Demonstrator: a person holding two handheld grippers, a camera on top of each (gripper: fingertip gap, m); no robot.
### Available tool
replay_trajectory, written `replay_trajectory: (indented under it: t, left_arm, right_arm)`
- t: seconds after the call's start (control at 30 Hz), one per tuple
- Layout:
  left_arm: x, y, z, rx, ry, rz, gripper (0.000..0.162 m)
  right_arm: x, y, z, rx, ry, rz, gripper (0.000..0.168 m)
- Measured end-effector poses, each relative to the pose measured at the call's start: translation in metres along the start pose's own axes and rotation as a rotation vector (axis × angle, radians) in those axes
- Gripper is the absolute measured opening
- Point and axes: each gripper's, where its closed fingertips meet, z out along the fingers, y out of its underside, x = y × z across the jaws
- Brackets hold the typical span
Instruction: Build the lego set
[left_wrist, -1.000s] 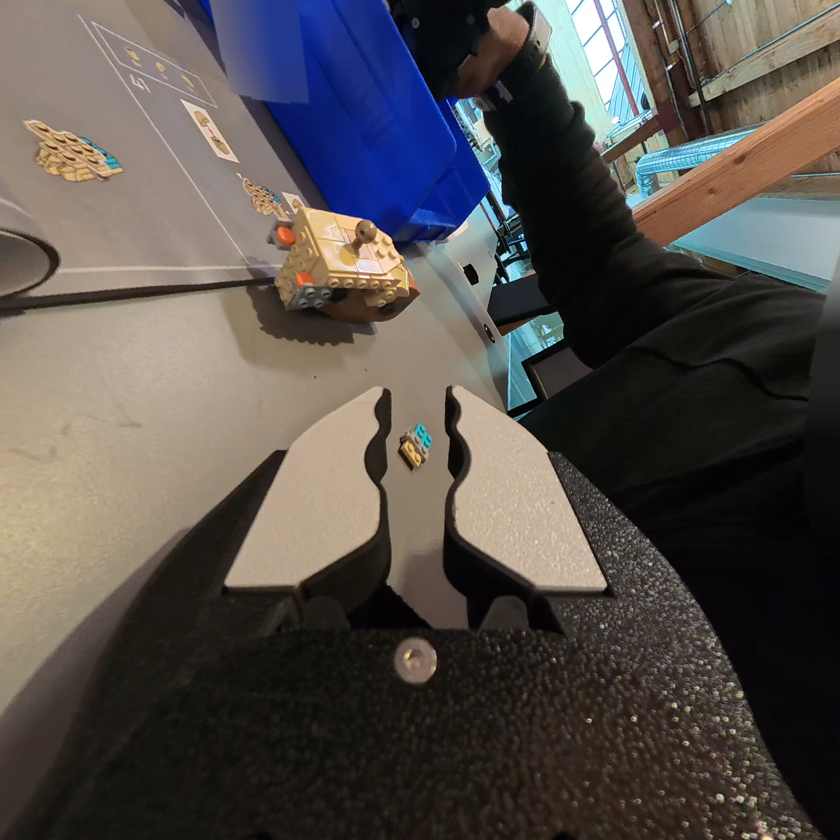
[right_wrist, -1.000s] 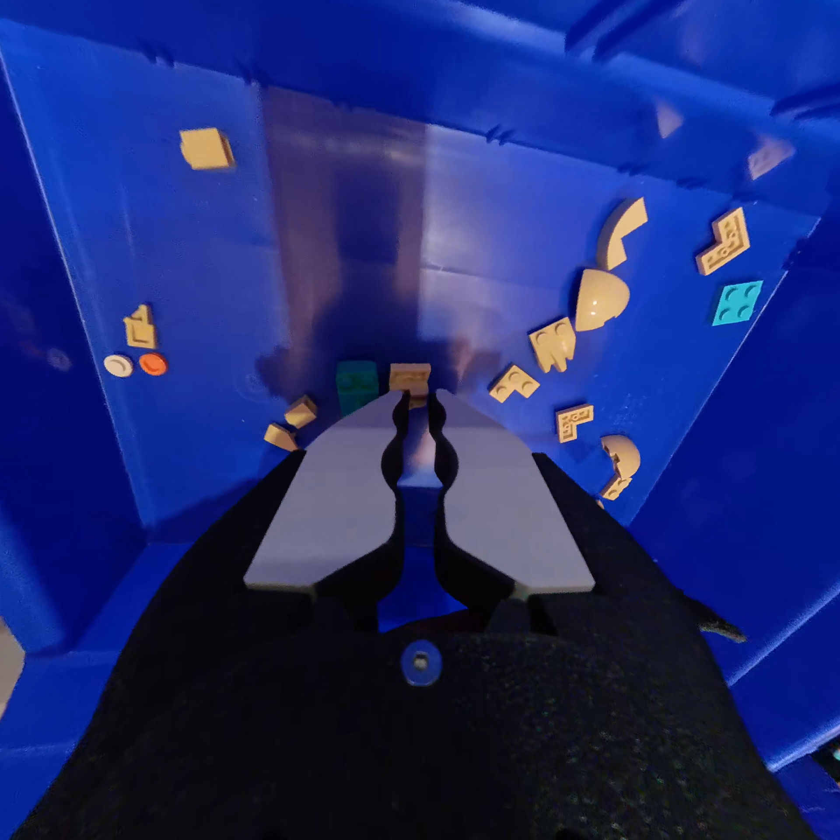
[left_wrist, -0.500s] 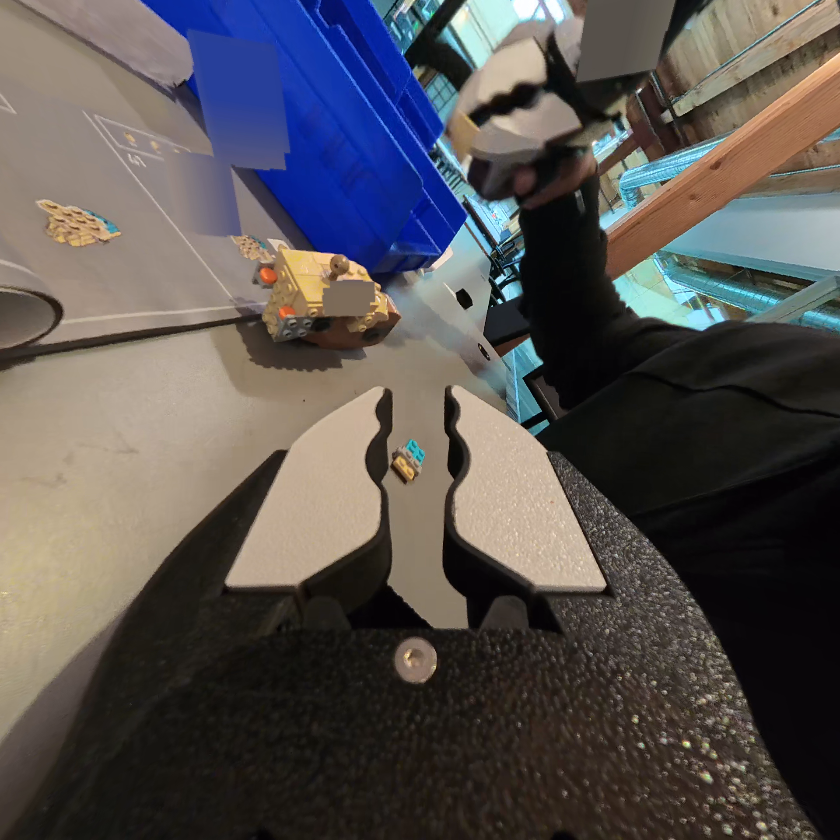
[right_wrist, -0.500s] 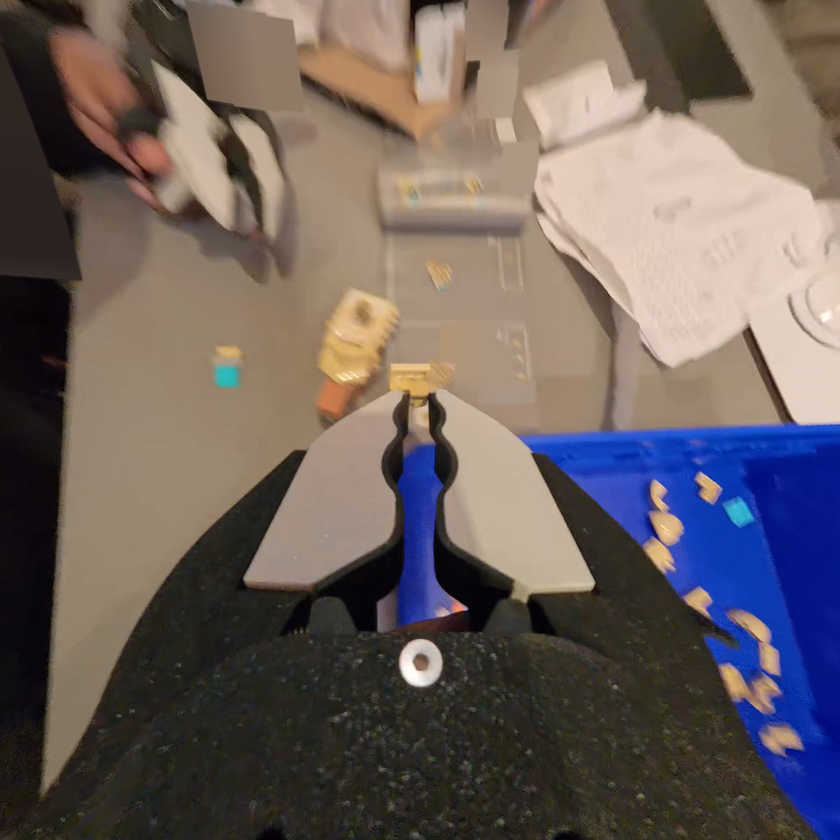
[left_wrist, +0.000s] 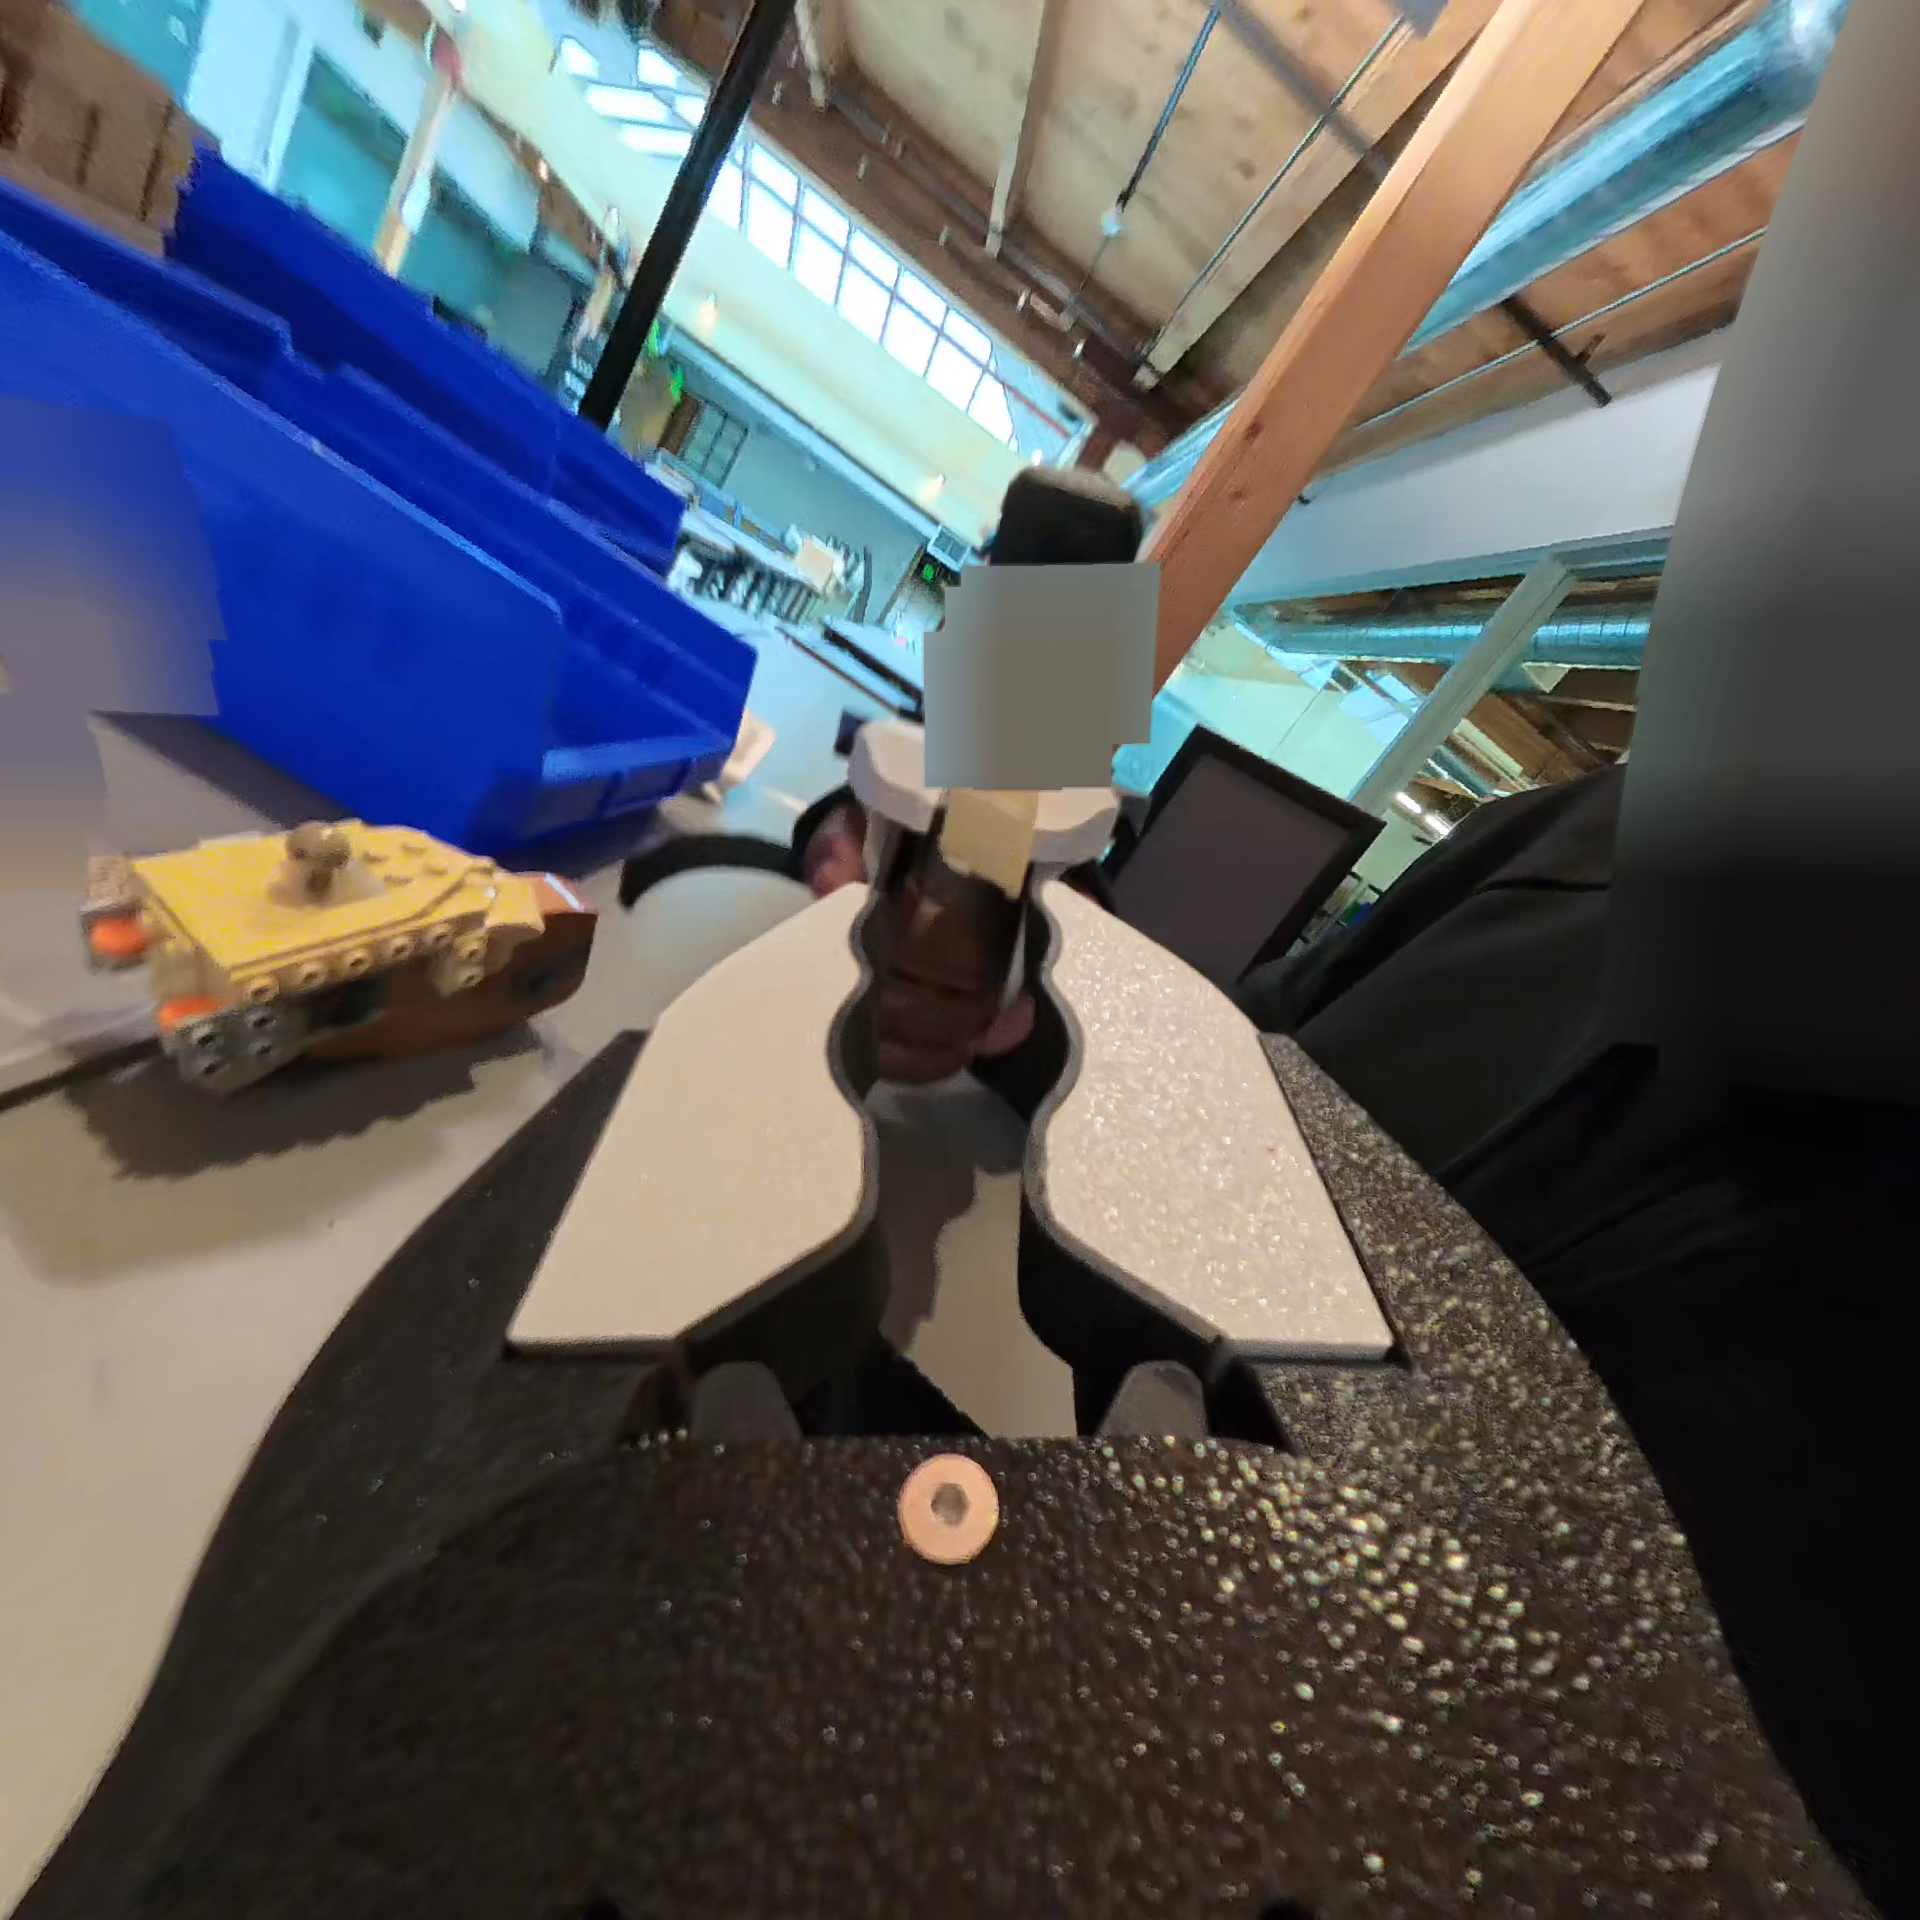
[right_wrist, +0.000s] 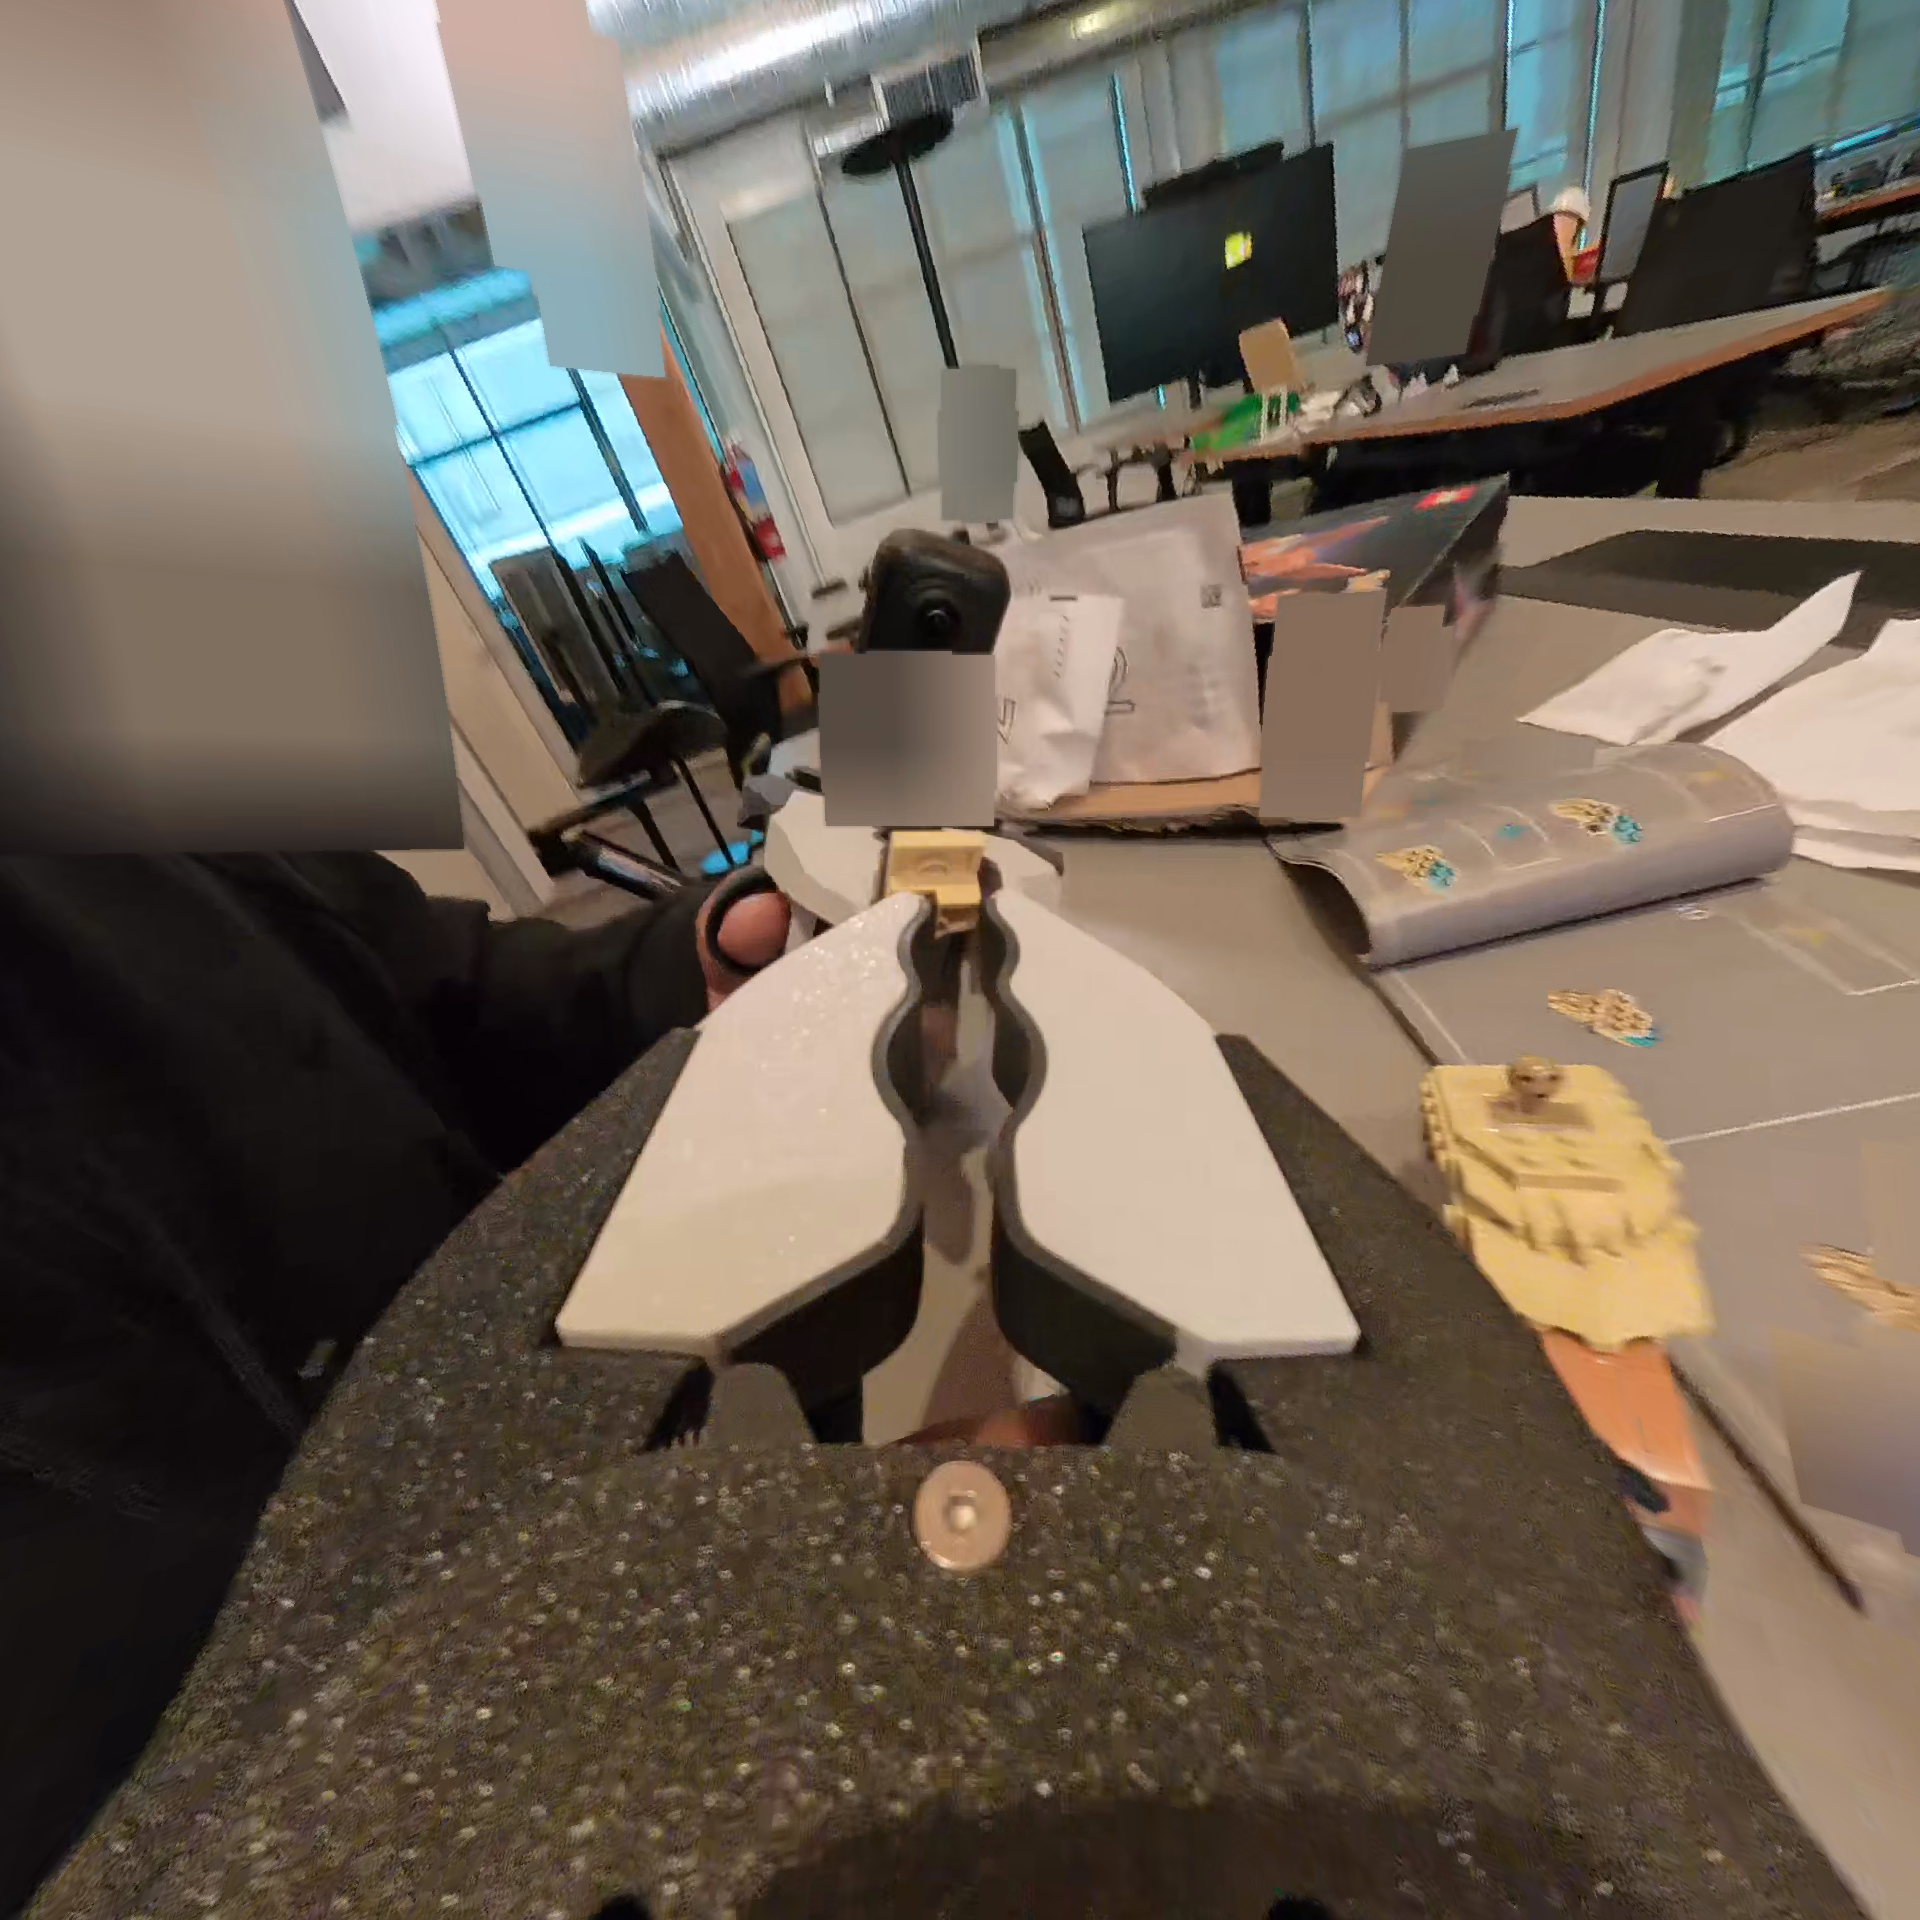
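Lifted out of the blue plastic bin (left_wrist: 436, 644), the right gripper (right_wrist: 954, 914) now faces the left gripper (left_wrist: 951, 914), its fingers clamped on a small tan lego piece (right_wrist: 935, 868), probably held up for a handover. Left fingers stand apart, empty and raised off the grey counter (left_wrist: 156, 1299); beyond, the tan-and-brown lego model (left_wrist: 322, 951) sits by the bin.

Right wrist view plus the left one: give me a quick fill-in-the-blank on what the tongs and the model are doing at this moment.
1. The right tongs are shut on a small ____-coloured lego piece.
2. The left tongs hold nothing; their jaws stand ____.
3. The tan lego model rests on the grey ____.
4. Behind the model in the left wrist view stands a ____ plastic bin.

Missing words: tan; open; table; blue
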Motion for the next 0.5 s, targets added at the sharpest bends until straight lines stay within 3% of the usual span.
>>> replay_trajectory:
  t: [0.2, 0.5]
  left_arm:
    - [0.011, -0.011, -0.002, 0.129, 0.014, 0.063, 0.025]
    - [0.014, -0.005, 0.002, 0.118, 0.0, 0.088, 0.023]
  right_arm:
    - [-0.007, -0.006, 0.0, 0.131, -0.031, 0.056, 0.007]
    - [-0.006, -0.006, 0.004, 0.17, -0.044, 0.07, 0.008]
